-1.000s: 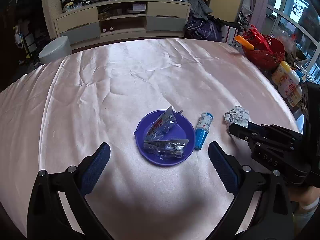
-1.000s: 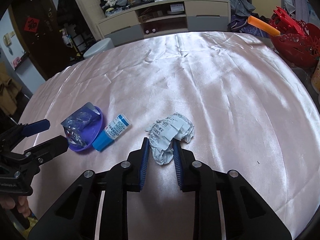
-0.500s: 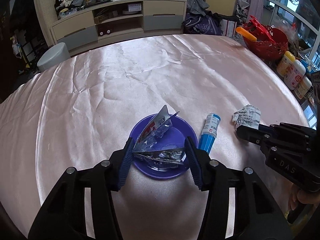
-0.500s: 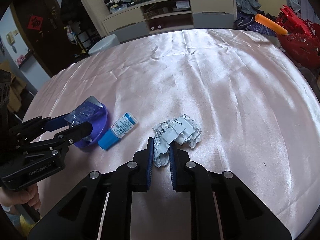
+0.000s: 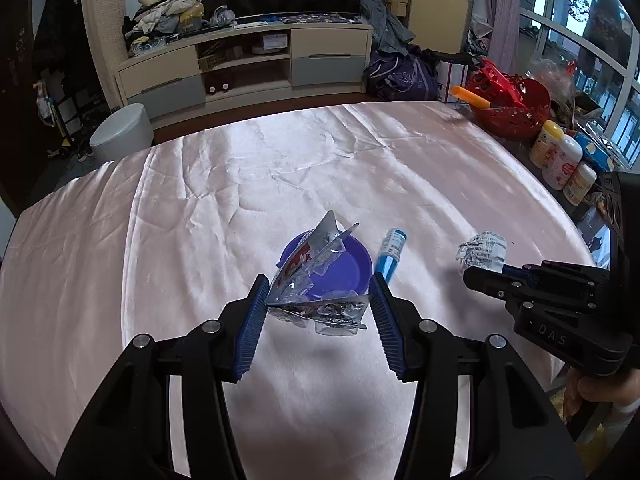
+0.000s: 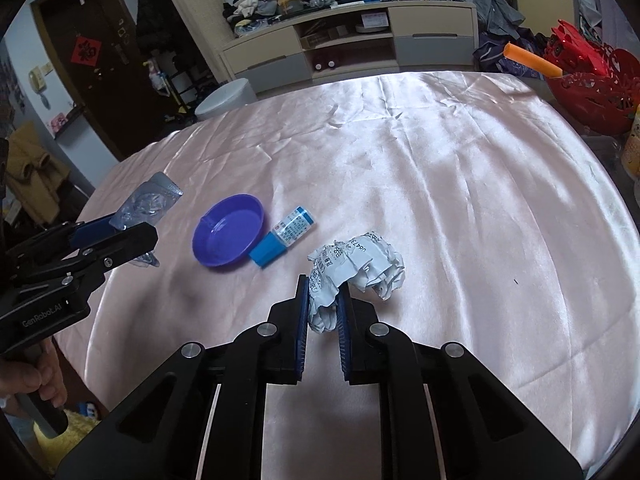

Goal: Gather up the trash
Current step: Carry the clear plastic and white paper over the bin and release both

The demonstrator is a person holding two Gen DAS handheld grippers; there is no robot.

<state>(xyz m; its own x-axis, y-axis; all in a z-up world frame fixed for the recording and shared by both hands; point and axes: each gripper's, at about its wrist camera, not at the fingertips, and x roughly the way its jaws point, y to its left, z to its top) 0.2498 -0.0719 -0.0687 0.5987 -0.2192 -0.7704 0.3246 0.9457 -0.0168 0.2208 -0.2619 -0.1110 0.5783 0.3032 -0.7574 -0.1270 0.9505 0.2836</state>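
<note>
Jaws, left: left gripper (image 5: 318,308) is clamped across a bundle of crumpled foil blister packs (image 5: 316,284), one pad at each end of it.
Jaws, right: right gripper (image 6: 323,304) is pinched on the near edge of a crumpled receipt (image 6: 354,266); most of the wad sticks out beyond the pads.
Landmark: purple dish (image 6: 229,230) on the pink satin cloth (image 6: 460,184).
Blister packs: in the right wrist view they hang clear of the dish, to its left and above the cloth; the dish looks empty.
Receipt: right of the dish, well apart from it. Whether it touches the cloth or hangs just above it, cannot tell.
Tube: small white bottle with a blue cap (image 6: 285,237) lies on its side just beside the dish's right rim, held by nothing.
Bin: no trash container visible in either view.
Stage (judgement): both grips made, carry-off comes next; the bottle, if it counts as trash, is left to collect.
Risk 1: foil is stiff, springy and slick; held only at its ends, the bundle could buckle and shed a sheet if the arm swings fast.
Risk 2: the receipt is caught by a corner only; paper may tear or slide out when lifted.
Risk 3: satin is slippery and wrinkled; a low pass by either gripper could snag it and drag dish and bottle along.
</note>
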